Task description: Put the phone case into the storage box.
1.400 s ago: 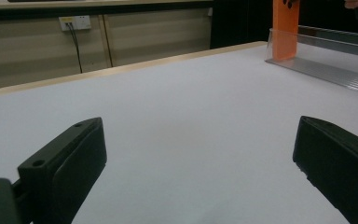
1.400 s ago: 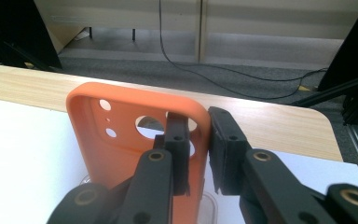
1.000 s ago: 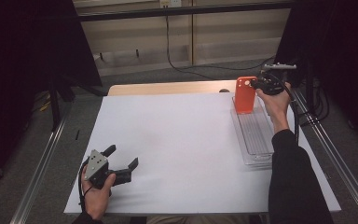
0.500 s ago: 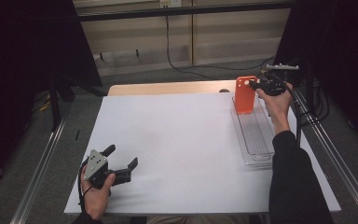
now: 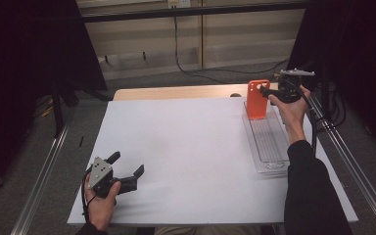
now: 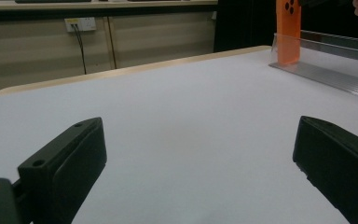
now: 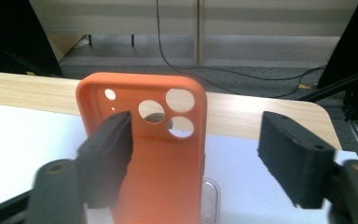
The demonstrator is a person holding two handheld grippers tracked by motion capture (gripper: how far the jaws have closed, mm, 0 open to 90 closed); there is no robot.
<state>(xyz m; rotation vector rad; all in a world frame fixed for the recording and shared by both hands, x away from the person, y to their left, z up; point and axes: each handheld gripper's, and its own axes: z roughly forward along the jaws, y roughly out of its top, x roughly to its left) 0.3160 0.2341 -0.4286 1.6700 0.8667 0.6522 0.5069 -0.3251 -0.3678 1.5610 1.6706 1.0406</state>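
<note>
A white sheet (image 5: pixel 196 152) is spread over the wooden bench (image 5: pixel 176 92). At its right side a clear tray (image 5: pixel 269 142) is laid, and an orange phone case (image 5: pixel 257 99) is stood upright at the tray's far end. The right claw (image 7: pixel 196 158) is held open about the case, its jaws apart from it. The left claw (image 5: pixel 126 166) is rested open on the sheet, near the front left.
</note>
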